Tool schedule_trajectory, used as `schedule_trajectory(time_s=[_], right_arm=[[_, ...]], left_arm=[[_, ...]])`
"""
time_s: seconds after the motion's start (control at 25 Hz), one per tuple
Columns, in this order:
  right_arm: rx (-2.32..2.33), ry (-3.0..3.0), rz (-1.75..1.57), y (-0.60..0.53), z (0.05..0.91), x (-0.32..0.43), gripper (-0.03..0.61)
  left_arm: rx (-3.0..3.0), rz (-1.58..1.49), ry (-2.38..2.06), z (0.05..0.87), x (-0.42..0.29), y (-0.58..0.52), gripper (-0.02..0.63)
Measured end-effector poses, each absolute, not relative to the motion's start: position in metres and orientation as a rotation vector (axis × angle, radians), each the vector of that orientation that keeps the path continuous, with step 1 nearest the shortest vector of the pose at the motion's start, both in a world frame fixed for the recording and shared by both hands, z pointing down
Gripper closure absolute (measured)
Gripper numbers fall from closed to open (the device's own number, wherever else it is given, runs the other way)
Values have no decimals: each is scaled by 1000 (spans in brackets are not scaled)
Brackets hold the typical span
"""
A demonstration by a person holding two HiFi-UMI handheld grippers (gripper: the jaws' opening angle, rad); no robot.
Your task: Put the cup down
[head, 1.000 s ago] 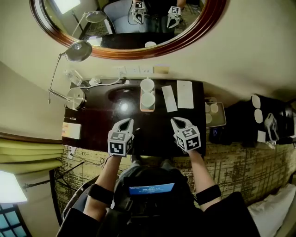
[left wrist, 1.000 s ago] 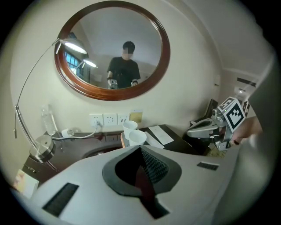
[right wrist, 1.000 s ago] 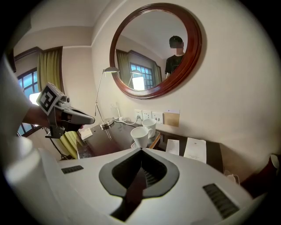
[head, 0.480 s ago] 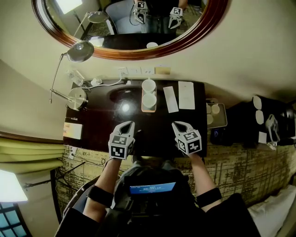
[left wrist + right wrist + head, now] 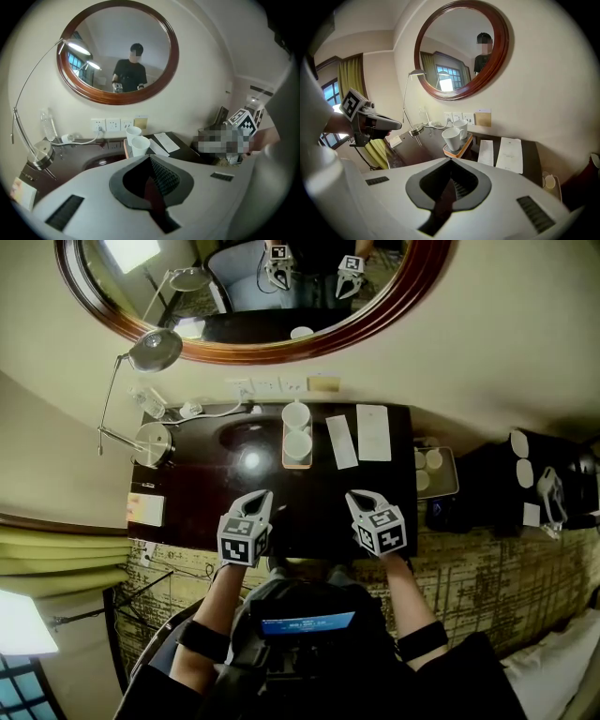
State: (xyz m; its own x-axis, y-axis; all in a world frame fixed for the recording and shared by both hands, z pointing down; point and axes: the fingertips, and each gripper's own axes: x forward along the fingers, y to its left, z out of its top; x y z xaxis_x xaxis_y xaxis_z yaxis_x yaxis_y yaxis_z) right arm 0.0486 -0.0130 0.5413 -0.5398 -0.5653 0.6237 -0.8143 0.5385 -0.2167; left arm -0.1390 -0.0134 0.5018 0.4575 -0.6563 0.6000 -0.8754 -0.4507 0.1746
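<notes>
Inspection of the counter (image 5: pixel 202 498): two white cups stood in a row on a small orange-rimmed tray (image 5: pixel 299 464) at the back of the dark top, close to the wall sockets (image 5: pixel 268 385). The far cup (image 5: pixel 297 414) stood nearest the wall and the near cup (image 5: pixel 298 442) stood just in front of it; the two were touching or very nearly so. Both cups stood upright, long axis vertical and mouths facing up. The row, like the tray's long side, ran from the person toward the wall. Which way the handles pointed could not be settled.

The left gripper (image 5: pixel 260 498) was held over the counter's near edge, to the left of the tray and well apart from it. Its jaws were pressed together with nothing between them. The right gripper (image 5: pixel 358 499) was held over the same edge on the other side, also well apart from the tray. Its jaws were likewise pressed together and held nothing. Both grippers pointed toward the wall and sloped downward.

Two paper sheets (image 5: pixel 373 432) lay flat to the right of the tray. An oval mirror (image 5: pixel 281 349) hung on the wall above the counter.
</notes>
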Motion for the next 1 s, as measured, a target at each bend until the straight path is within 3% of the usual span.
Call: schedule_trajectory(time_s=[0.48,0.72,1.0], right_arm=[[1110,-2269,678,-14,550,43,575],[1135,-2259,616,-21,547,36,541],[1106,-2251,609,-19,550,27,368]], left_arm=[[2231,612,-1269,505,-140,-10,614],[2221,612,-1265,506,-145,-8,614],[2218,613,-1273,510,-153,-10,614]])
